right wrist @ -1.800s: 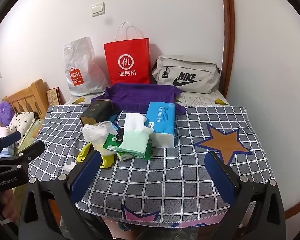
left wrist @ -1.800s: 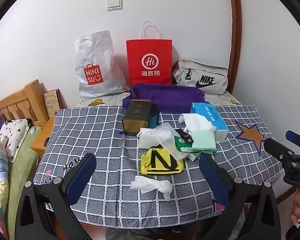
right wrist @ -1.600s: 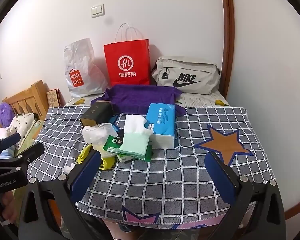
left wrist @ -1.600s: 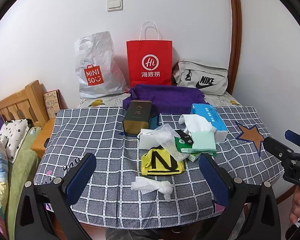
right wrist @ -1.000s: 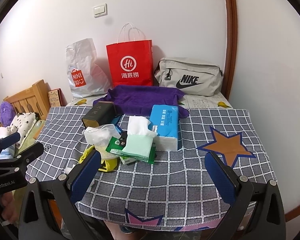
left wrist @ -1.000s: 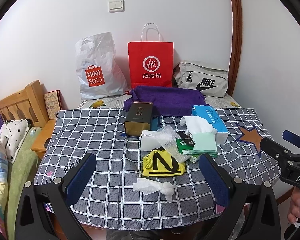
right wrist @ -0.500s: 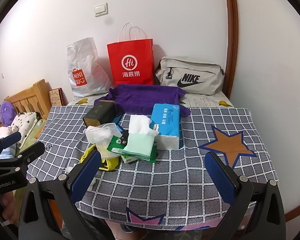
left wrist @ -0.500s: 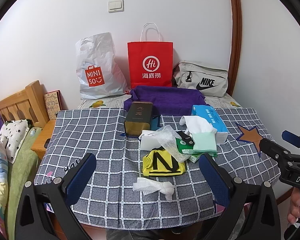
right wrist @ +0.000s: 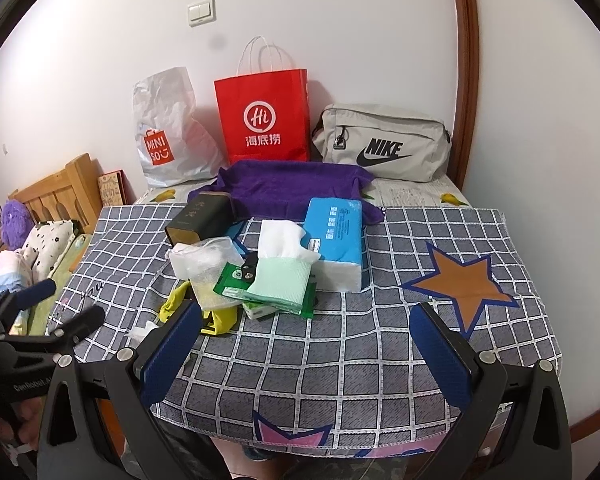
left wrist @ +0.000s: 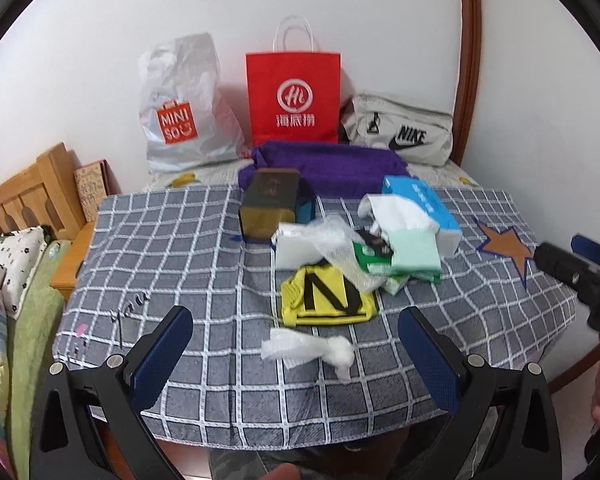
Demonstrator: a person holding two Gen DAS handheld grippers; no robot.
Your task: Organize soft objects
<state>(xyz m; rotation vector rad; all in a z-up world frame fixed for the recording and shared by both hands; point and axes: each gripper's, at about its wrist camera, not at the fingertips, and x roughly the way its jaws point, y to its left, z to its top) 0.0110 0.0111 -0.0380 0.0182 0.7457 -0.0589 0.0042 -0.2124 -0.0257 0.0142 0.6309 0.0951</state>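
Note:
A heap of soft things lies mid-table: a yellow cloth with a black N (left wrist: 324,296), a white and mint sock (right wrist: 284,260), a crumpled clear bubble-wrap bag (left wrist: 336,246), a blue tissue pack (right wrist: 334,232) and a purple towel (right wrist: 296,186) behind. A loose white wad (left wrist: 308,350) lies nearest the front edge. My left gripper (left wrist: 296,354) is open above the front edge, the wad between its fingers' line. My right gripper (right wrist: 306,354) is open over bare cloth in front of the heap, holding nothing.
A dark tin box (left wrist: 270,208) stands left of the heap. A Miniso bag (left wrist: 184,108), a red paper bag (left wrist: 294,100) and a grey Nike pouch (right wrist: 384,144) line the wall. A wooden bed frame (left wrist: 24,196) and bedding sit left. The checked tablecloth (right wrist: 380,340) has bare room at right.
Both grippers have edged slightly forward toward the table, so the heap looks a little larger. Nothing on the table has moved; both stay open.

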